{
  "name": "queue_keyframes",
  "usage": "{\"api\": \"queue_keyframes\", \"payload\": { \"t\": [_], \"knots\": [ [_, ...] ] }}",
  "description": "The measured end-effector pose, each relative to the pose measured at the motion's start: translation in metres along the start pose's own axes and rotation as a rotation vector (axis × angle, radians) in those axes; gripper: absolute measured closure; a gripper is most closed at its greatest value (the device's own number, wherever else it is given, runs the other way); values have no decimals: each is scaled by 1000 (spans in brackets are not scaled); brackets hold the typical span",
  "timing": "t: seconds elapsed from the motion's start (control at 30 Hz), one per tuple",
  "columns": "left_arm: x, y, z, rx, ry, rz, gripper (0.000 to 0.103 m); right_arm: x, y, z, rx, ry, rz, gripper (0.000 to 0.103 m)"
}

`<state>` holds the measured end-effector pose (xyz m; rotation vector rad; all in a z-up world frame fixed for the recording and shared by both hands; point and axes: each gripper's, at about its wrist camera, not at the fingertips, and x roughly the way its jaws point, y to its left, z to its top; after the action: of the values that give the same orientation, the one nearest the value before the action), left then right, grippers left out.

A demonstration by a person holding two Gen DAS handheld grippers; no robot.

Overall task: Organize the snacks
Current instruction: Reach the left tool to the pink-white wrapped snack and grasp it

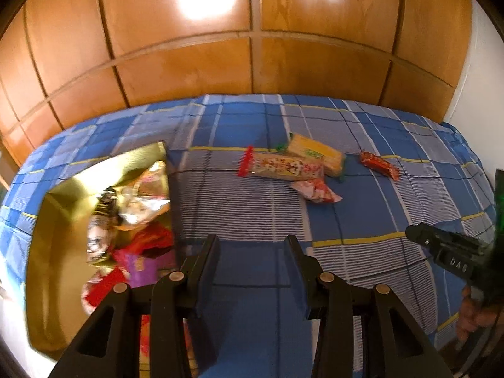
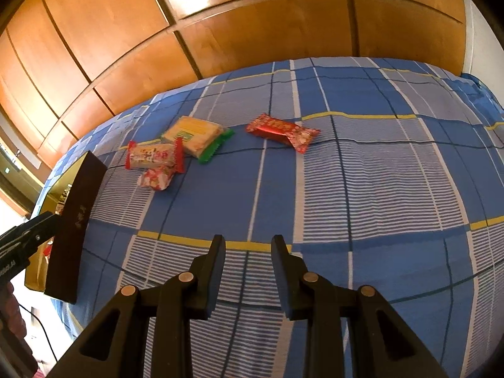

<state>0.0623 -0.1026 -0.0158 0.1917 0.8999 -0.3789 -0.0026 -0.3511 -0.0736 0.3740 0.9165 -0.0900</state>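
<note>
A gold box (image 1: 60,220) lies at the left on the bed, holding several shiny snack packs (image 1: 138,201). My left gripper (image 1: 252,241) hovers open over the sheet just right of the box, with nothing between its fingers. Farther out lie a long pack with red ends (image 1: 280,167), a yellow cracker pack (image 1: 315,154), a small red-and-white candy (image 1: 315,190) and a red pack (image 1: 379,163). My right gripper (image 2: 247,241) is open and empty above the sheet, short of the long pack (image 2: 154,156), yellow pack (image 2: 197,134), small candy (image 2: 156,179) and red pack (image 2: 282,130).
A blue checked sheet (image 2: 362,189) covers the bed. Wooden wardrobe panels (image 1: 252,31) stand behind it. The box's dark outer wall (image 2: 75,220) rises at the left in the right wrist view, with the left gripper (image 2: 47,225) beside it. The right gripper (image 1: 415,233) shows at the left wrist view's right edge.
</note>
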Motion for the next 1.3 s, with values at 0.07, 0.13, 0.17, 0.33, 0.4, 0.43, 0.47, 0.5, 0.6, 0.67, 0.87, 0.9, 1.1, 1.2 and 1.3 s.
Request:
{"api": "queue_keyframes", "payload": {
  "t": [0.07,0.13,0.17,0.33,0.4,0.43,0.47,0.5,0.6,0.67,0.87,0.9,1.1,1.2,1.3],
  "knots": [
    [10,-5,5,-14,30,-35,57,1,-3,0,6,3,0,73],
    [19,-10,10,-28,51,-61,56,2,-4,-1,9,6,-1,73],
    [24,-13,14,-33,61,-75,53,3,-5,-1,12,8,-1,73],
    [44,-25,29,-46,86,-103,43,7,-9,-2,24,17,4,73],
    [53,-30,35,-44,93,-112,41,9,-11,-3,31,21,7,73],
    [59,-32,38,-41,100,-112,40,10,-13,-4,34,24,6,73],
    [66,-35,41,-36,113,-113,39,11,-14,-4,36,26,7,73],
    [71,-38,44,-36,120,-118,39,12,-15,-4,39,25,10,73],
    [89,-42,54,-56,144,-131,35,13,-15,-5,35,21,13,73],
    [101,-46,60,-58,161,-115,34,13,-16,-5,32,20,14,73],
    [136,-53,62,-54,223,-113,58,13,-18,-5,38,15,25,72],
    [137,-53,59,-51,222,-99,62,13,-18,-5,35,14,25,72],
    [117,-51,34,-3,184,-138,75,12,-19,-6,29,14,33,72],
    [100,-48,15,8,176,-157,75,12,-19,-5,28,19,29,72],
    [84,-45,-6,23,164,-166,75,14,-16,-5,16,22,17,72]
  ]
}}
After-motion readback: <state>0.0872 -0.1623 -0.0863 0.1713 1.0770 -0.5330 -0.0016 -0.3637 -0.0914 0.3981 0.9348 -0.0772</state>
